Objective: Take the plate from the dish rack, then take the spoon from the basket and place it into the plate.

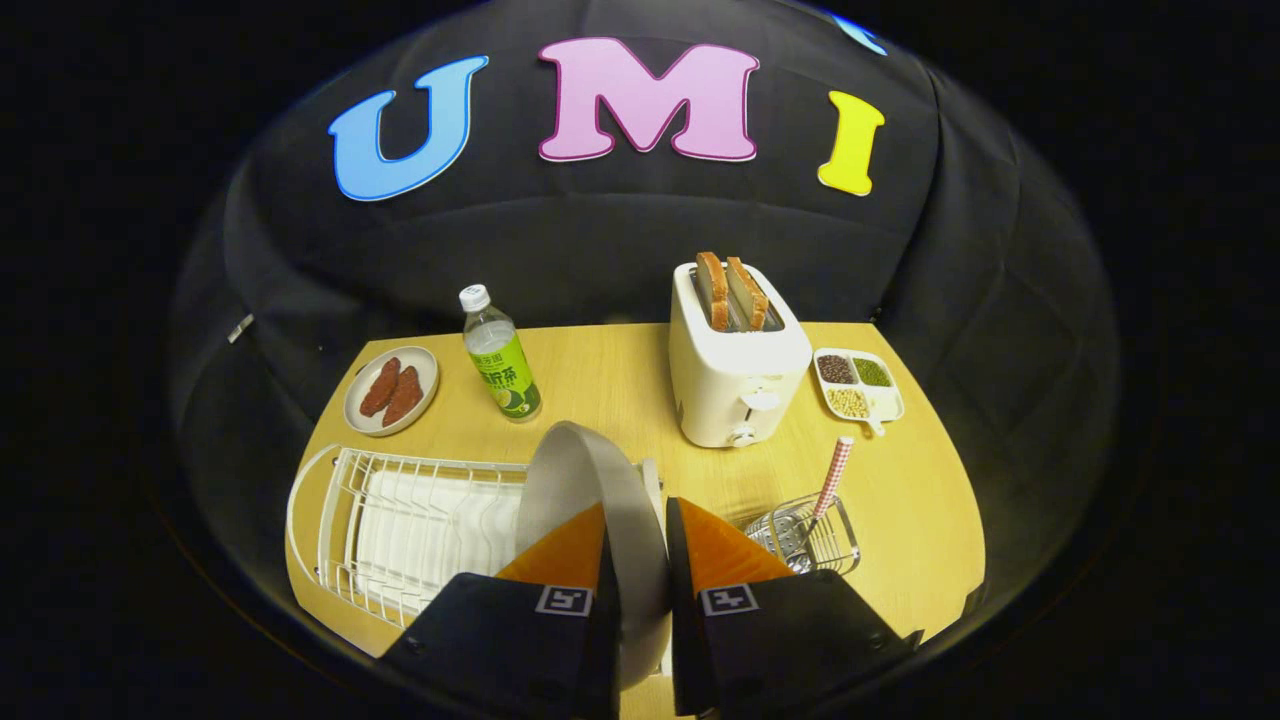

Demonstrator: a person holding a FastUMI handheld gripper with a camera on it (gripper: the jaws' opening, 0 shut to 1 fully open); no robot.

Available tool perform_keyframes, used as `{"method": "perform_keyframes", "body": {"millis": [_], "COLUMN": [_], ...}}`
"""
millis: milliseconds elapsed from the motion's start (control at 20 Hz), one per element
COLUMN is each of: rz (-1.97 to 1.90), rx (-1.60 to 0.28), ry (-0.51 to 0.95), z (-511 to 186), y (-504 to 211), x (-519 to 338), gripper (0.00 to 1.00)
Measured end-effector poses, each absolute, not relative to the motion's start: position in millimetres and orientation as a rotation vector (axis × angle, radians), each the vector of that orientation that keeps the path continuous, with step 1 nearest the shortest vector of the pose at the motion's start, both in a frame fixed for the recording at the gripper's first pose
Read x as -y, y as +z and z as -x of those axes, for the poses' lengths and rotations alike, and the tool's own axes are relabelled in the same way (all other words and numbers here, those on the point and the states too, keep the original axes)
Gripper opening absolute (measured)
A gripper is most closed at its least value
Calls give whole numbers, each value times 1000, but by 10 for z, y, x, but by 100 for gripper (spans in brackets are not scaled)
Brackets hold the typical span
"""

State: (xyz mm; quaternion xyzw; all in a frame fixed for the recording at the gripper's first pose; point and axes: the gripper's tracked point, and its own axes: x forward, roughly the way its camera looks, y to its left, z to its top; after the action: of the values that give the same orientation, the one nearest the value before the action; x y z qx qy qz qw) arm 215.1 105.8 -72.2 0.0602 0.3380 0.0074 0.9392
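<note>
Gripper (pixel 637 525) clenched on round grey plate (pixel 590 480) at white wire dish rack (pixel 400 520); lift straight up, clear tines, then set down on wooden table (pixel 620 380)

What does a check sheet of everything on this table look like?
Surface: light wooden table.
Job's things: grey round plate upright between the fingers, at the white wire dish rack; spoon with red checked handle in the small metal wire basket.
Clutter: white toaster with toast; green-labelled bottle; small plate of sausages; white divided bean dish.
Grippers: hand-held gripper shut on plate.
Cables: nothing seen.
Surroundings: black cloth wall.
</note>
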Motion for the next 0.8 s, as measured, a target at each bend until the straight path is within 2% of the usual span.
{"method": "perform_keyframes", "body": {"millis": [150, 450, 800], "rz": [-121, -136, -225], "rx": [-679, -648, -602], "ry": [42, 227, 266], "z": [-2046, -1483, -835], "y": [-701, -548, -348], "x": [-1008, -1112, -852], "gripper": [24, 24, 24]}}
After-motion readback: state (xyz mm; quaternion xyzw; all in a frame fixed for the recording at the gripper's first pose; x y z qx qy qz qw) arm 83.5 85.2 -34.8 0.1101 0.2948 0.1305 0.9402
